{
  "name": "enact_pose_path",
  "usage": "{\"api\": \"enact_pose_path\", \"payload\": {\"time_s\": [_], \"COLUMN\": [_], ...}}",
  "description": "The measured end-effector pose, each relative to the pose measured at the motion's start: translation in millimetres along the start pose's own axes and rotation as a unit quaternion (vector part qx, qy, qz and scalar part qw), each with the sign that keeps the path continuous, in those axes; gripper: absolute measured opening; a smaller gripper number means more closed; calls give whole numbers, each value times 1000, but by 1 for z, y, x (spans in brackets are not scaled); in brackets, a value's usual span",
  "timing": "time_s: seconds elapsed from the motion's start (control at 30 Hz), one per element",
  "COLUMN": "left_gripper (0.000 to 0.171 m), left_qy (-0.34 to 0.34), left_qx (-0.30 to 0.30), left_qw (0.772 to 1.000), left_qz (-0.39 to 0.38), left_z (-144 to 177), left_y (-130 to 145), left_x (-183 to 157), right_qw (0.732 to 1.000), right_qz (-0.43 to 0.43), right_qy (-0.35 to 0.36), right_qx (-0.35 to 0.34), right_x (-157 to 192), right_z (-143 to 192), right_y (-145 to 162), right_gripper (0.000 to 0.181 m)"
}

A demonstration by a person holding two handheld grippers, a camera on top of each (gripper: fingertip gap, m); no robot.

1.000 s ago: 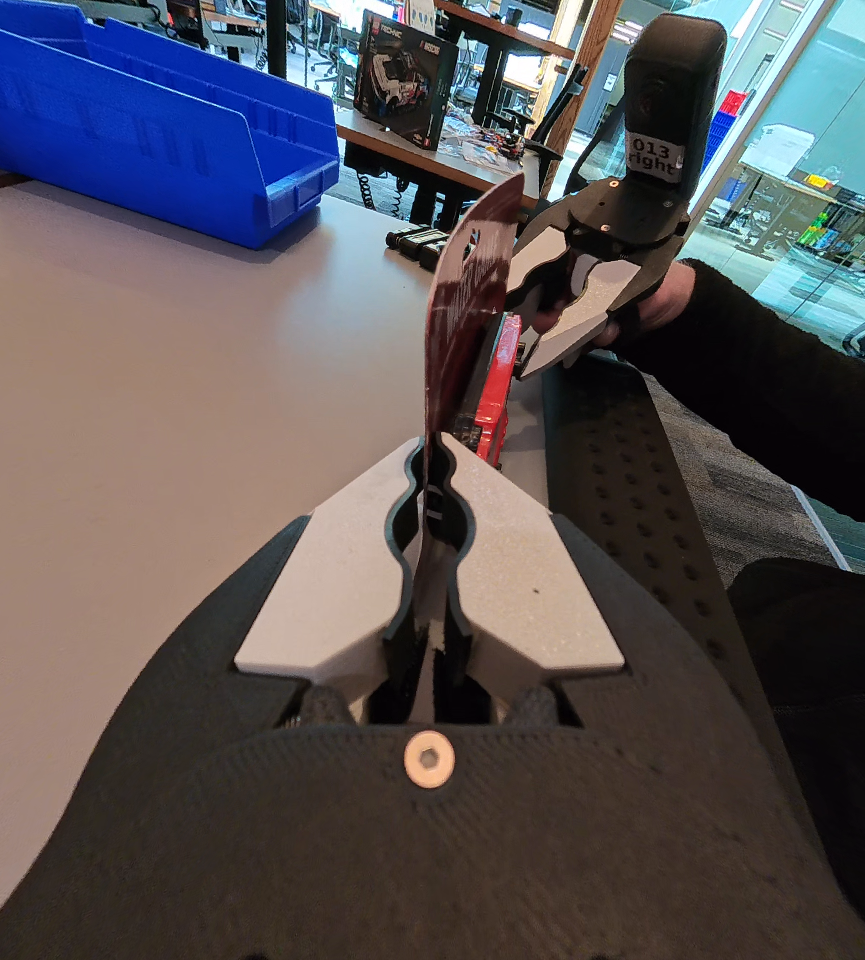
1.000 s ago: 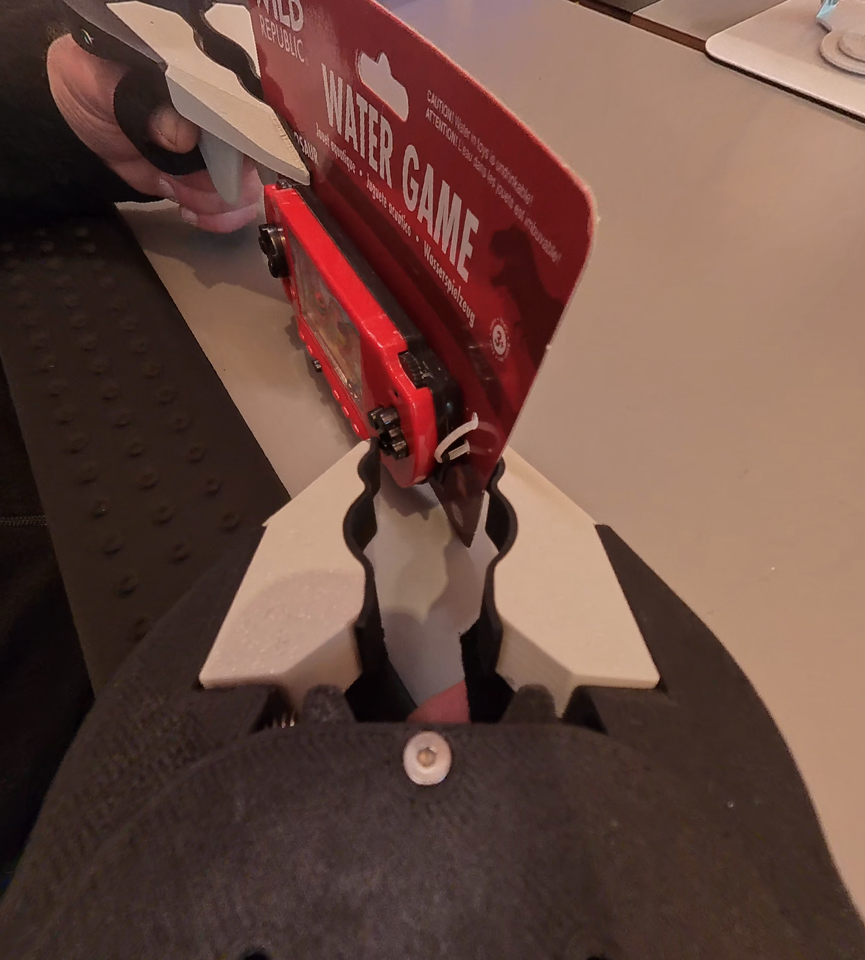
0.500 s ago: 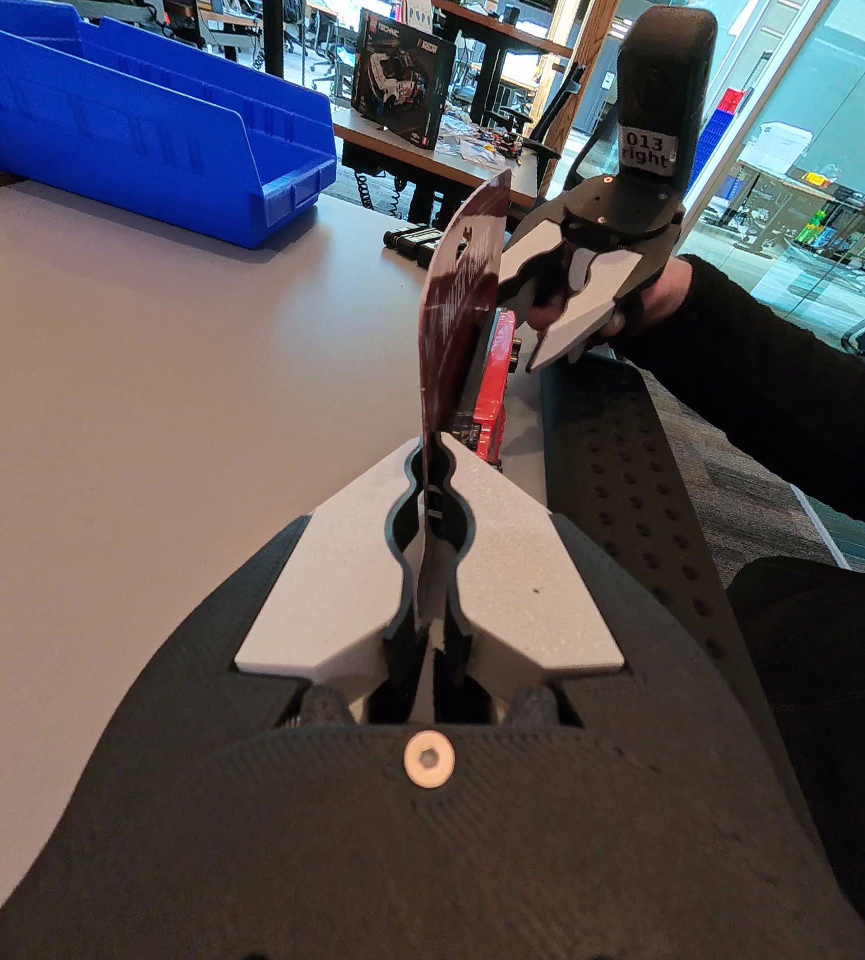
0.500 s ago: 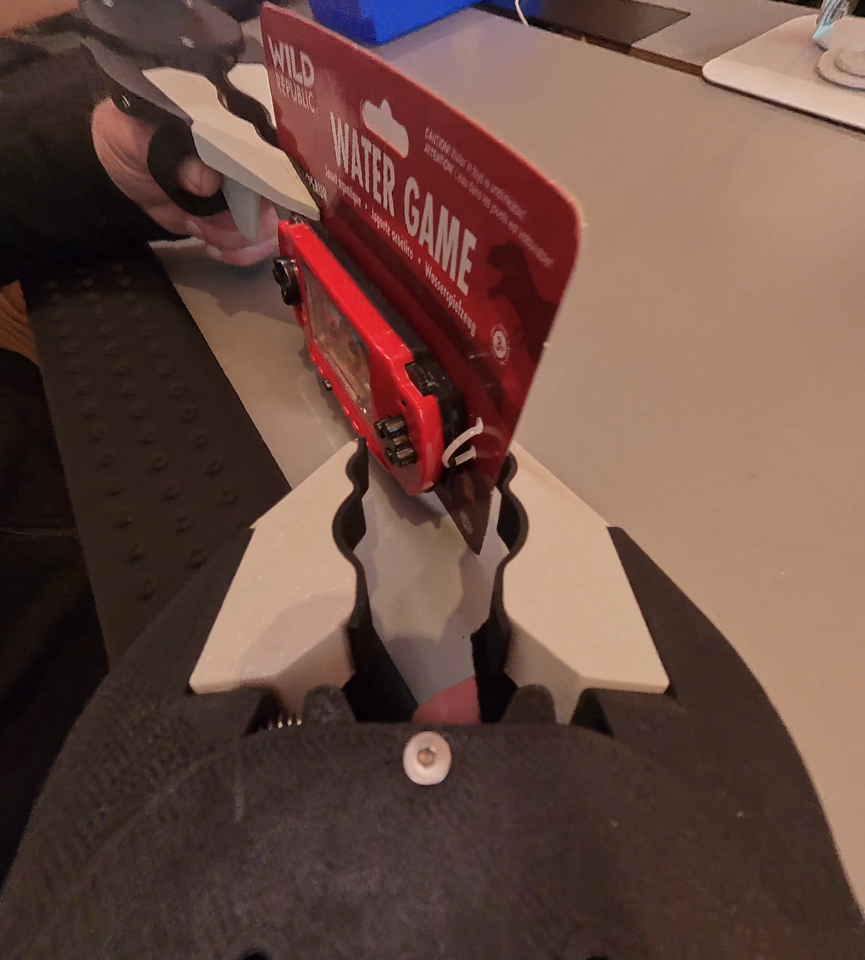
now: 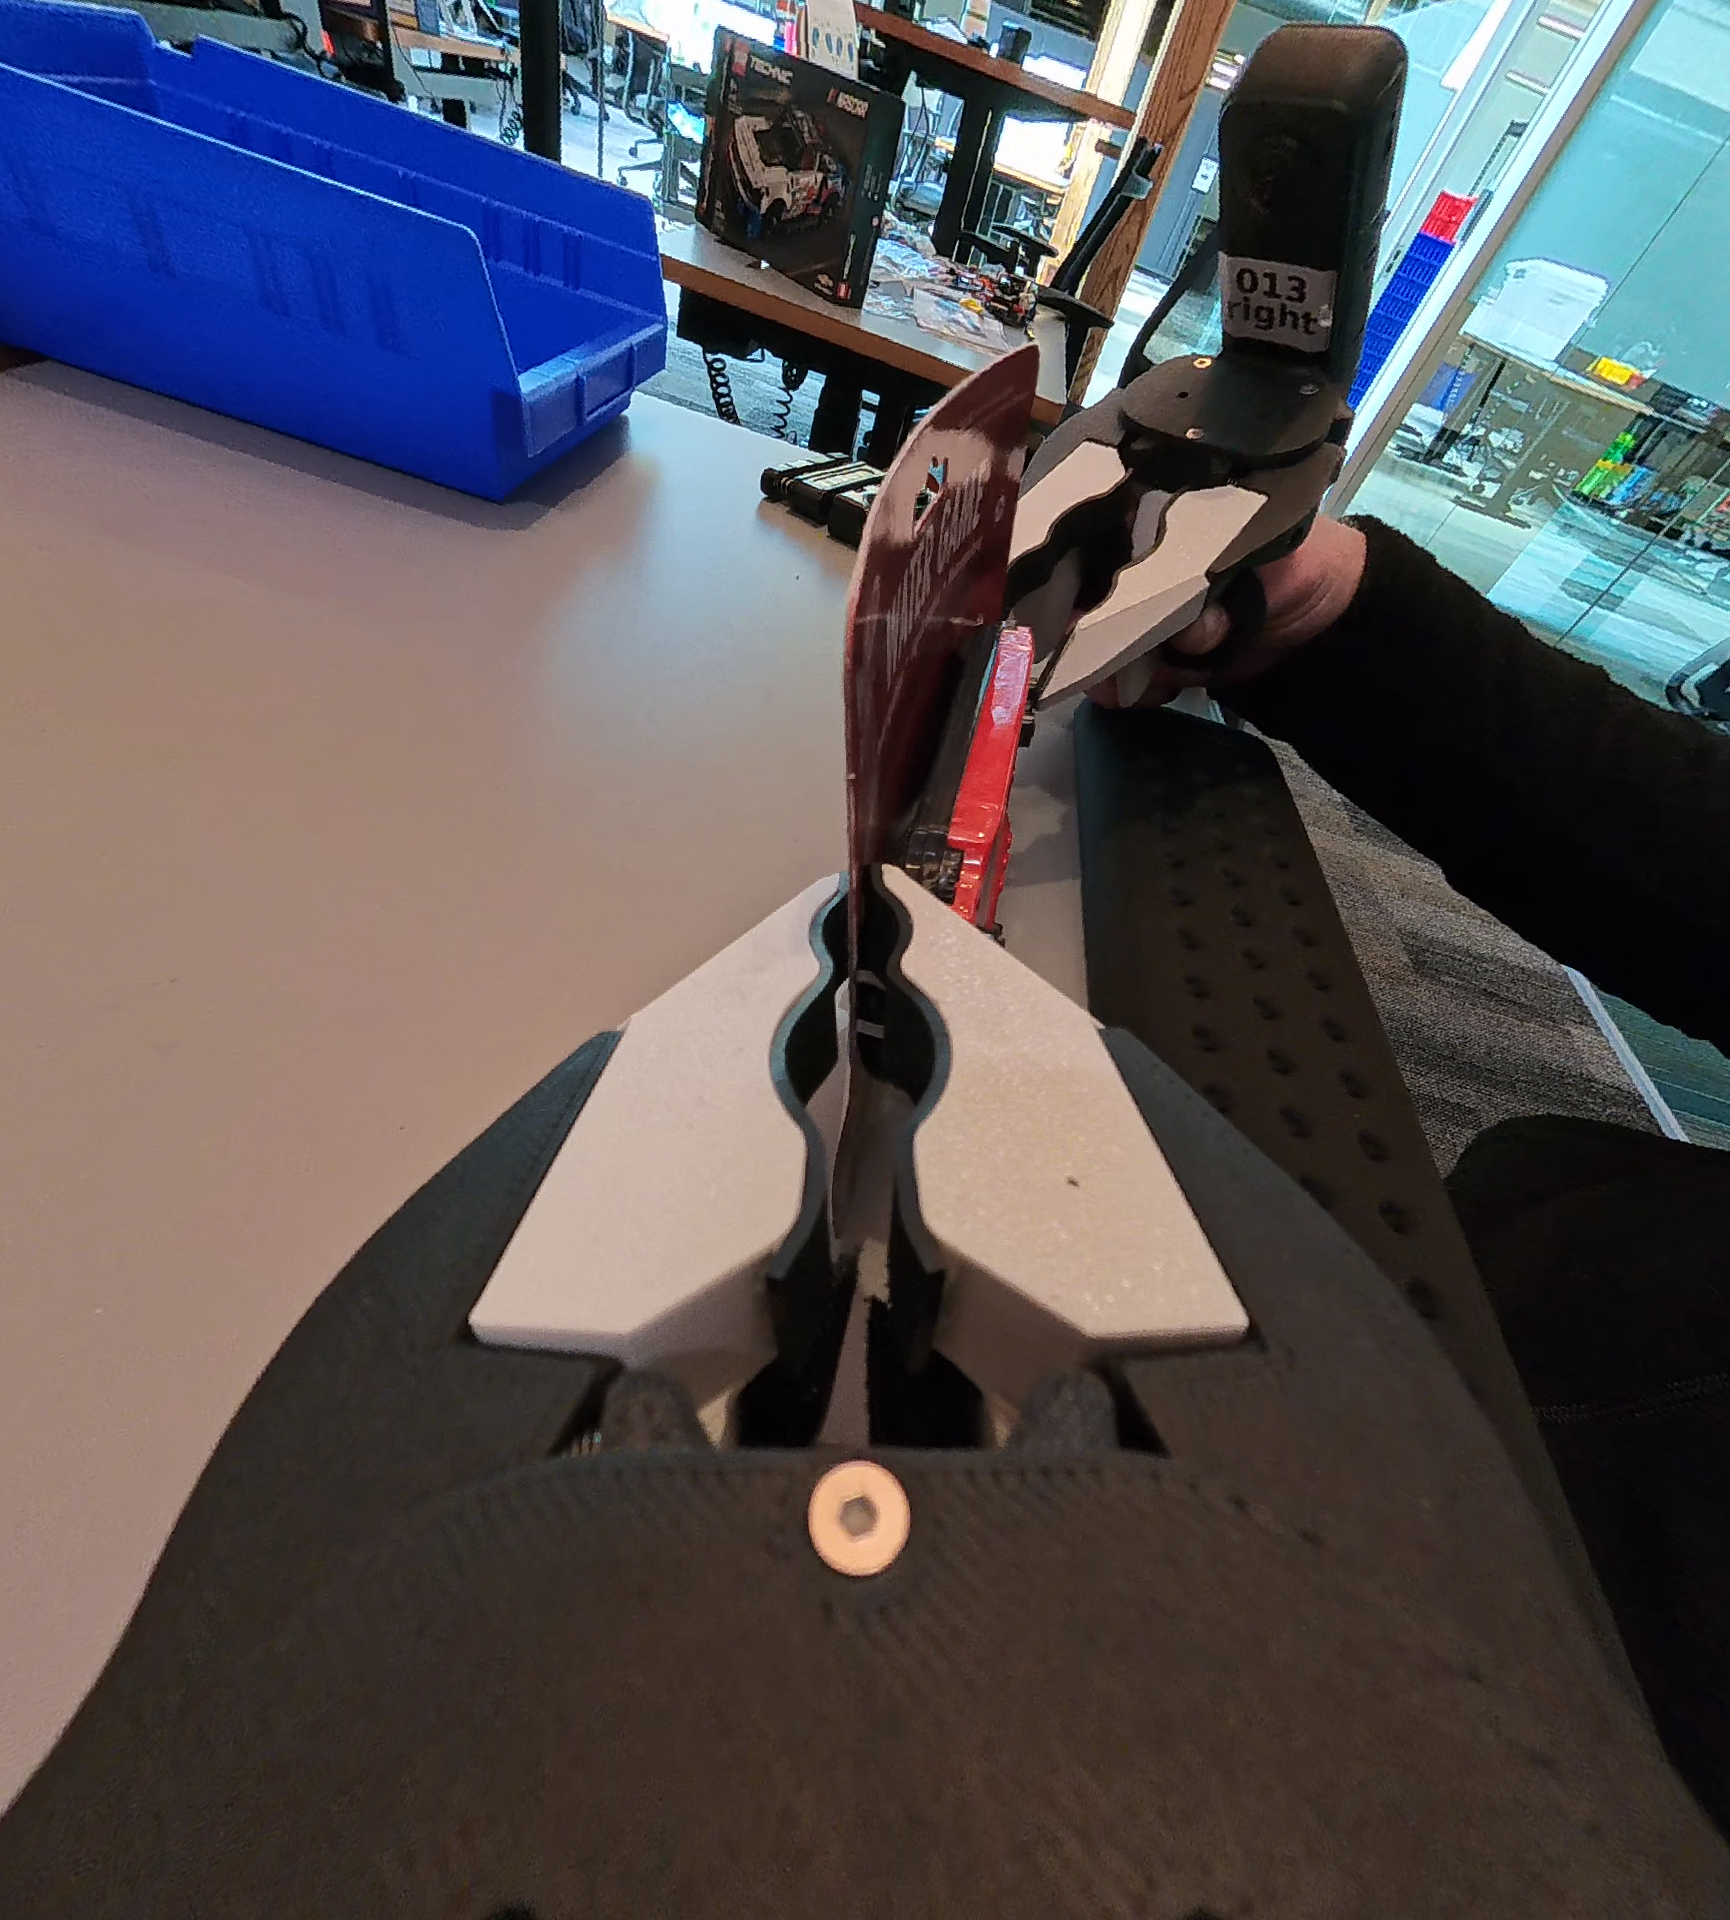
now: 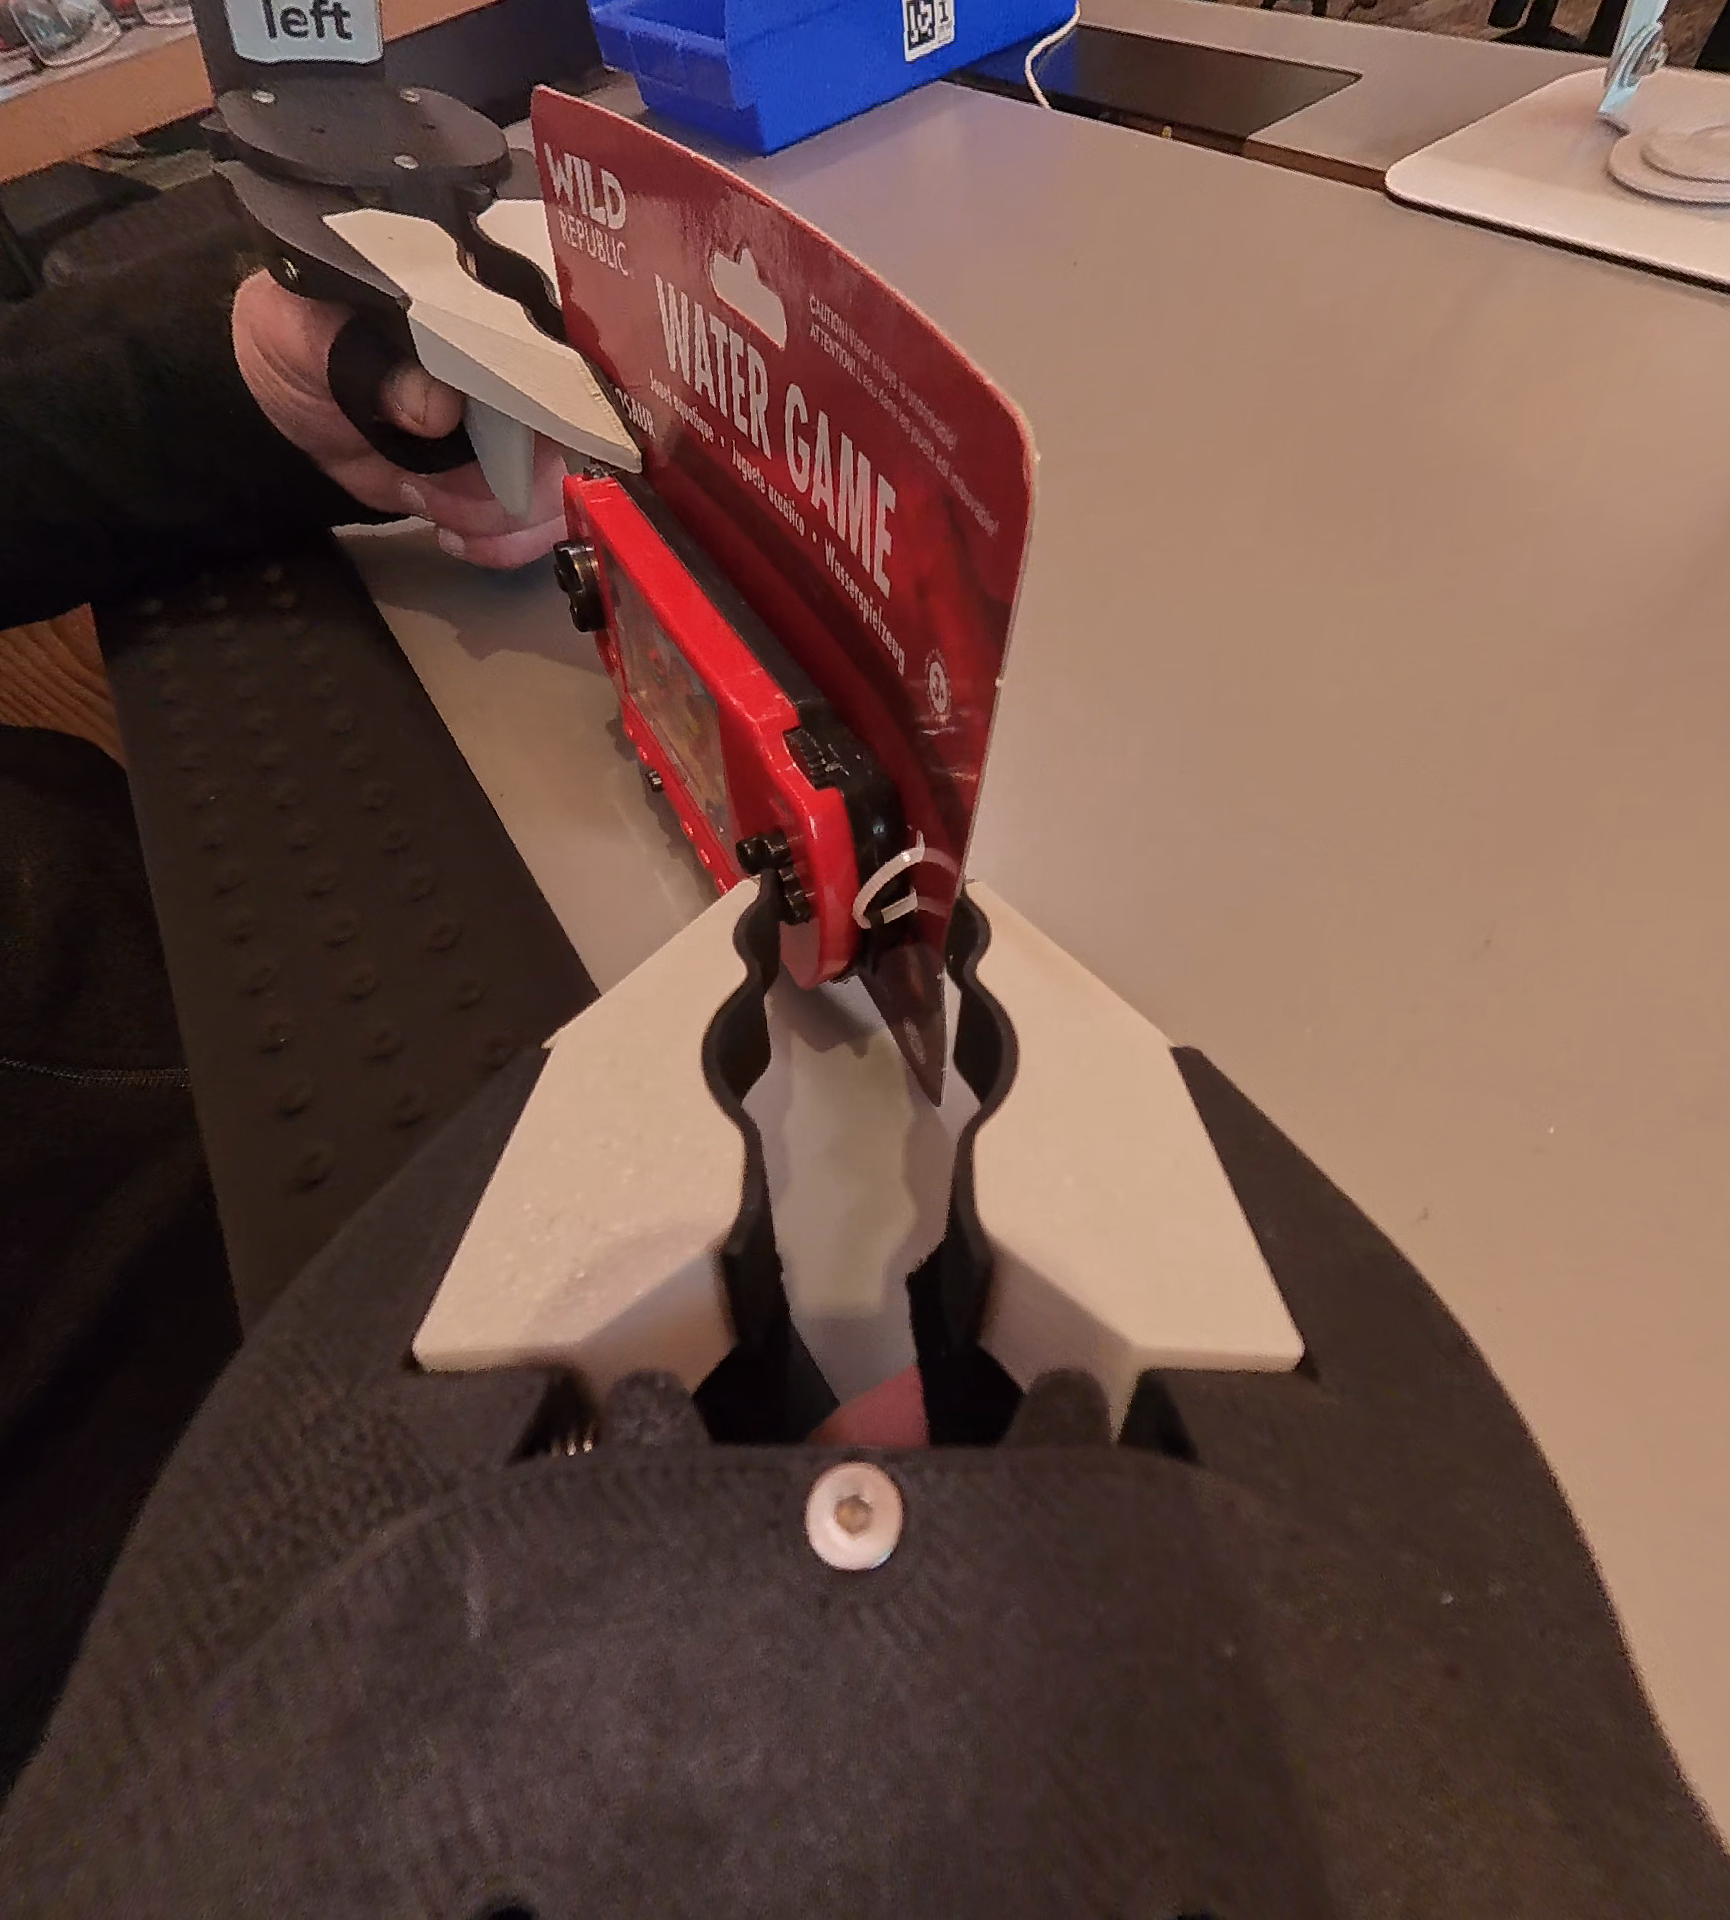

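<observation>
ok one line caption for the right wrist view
Right gripper open around the carded red toy, left gripper pinching its far edge.

right gripper (image 6: pixel 861 914): jaws parted around the near end of the toy pack, gaps showing either side | red handheld water game (image 6: pixel 726 717): zip-tied to red backing card (image 6: pixel 840 447), standing on edge ahead of the jaws on grey table (image 6: pixel 1360 623) | left gripper (image 6: pixel 601 416): far end, clamping the card | blue bin (image 6: pixel 799 62): far beyond the jaws

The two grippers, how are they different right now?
The left gripper is shut; the right gripper is open. The left gripper pinches only the red card by its edge; the right gripper's jaws straddle card and red toy game. Both have pale fingers and black bodies.
</observation>
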State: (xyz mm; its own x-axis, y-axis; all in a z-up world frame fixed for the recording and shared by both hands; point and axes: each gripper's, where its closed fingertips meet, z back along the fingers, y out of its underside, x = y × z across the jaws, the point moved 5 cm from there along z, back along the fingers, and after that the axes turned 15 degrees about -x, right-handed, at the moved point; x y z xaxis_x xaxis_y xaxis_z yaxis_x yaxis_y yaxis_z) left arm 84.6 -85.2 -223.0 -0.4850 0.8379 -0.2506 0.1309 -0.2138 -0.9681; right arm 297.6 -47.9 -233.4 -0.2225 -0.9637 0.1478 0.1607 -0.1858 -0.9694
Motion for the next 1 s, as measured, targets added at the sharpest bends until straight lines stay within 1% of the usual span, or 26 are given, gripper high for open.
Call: {"api": "enact_pose_path", "payload": {"time_s": [0.1, 0.2, 0.33, 0.43, 0.57, 0.67, 0.73, 0.83, 0.87, 0.93, 1.0], "left_gripper": [0, 0, 0, 0, 0, 0, 0, 0, 0, 0, 0], "left_qy": [0, -2, 0, 0, -2, -6, -5, -6, -6, -5, -5], "left_qx": [1, 2, 1, 1, -1, -1, -2, 2, 2, 1, 2], "left_qw": [1000, 1000, 1000, 1000, 1000, 1000, 1000, 1000, 1000, 1000, 1000], "left_qz": [-2, -3, -2, -4, -4, -1, 0, -6, -6, -4, -4], "left_z": [0, 0, 0, 0, 1, 1, 2, 0, 0, 0, 0], "left_y": [0, 0, 0, 0, 1, 1, 1, 1, 1, 1, 1], "left_x": [0, 0, -1, -2, -2, -1, -1, -2, -2, -2, -2], "right_qw": [1000, 1000, 1000, 1000, 999, 999, 999, 999, 999, 999, 999], "right_qz": [1, 12, 12, 16, 25, 29, 25, 20, 24, 26, 25], "right_qy": [2, 1, 9, 15, 17, 21, 22, 15, 13, 10, 12], "right_qx": [2, 20, 18, 19, 18, 17, 16, 22, 30, 43, 47], "right_x": [0, 2, 1, 0, 3, 3, 2, 2, 3, 3, 2], "right_z": [0, -1, 0, -1, -1, -2, -2, -3, -4, -6, -7], "right_y": [1, 4, 4, 4, 4, 3, 3, 4, 6, 8, 9], "right_gripper": [36, 46, 36, 34, 23, 23, 29, 50, 53, 56, 49]}}
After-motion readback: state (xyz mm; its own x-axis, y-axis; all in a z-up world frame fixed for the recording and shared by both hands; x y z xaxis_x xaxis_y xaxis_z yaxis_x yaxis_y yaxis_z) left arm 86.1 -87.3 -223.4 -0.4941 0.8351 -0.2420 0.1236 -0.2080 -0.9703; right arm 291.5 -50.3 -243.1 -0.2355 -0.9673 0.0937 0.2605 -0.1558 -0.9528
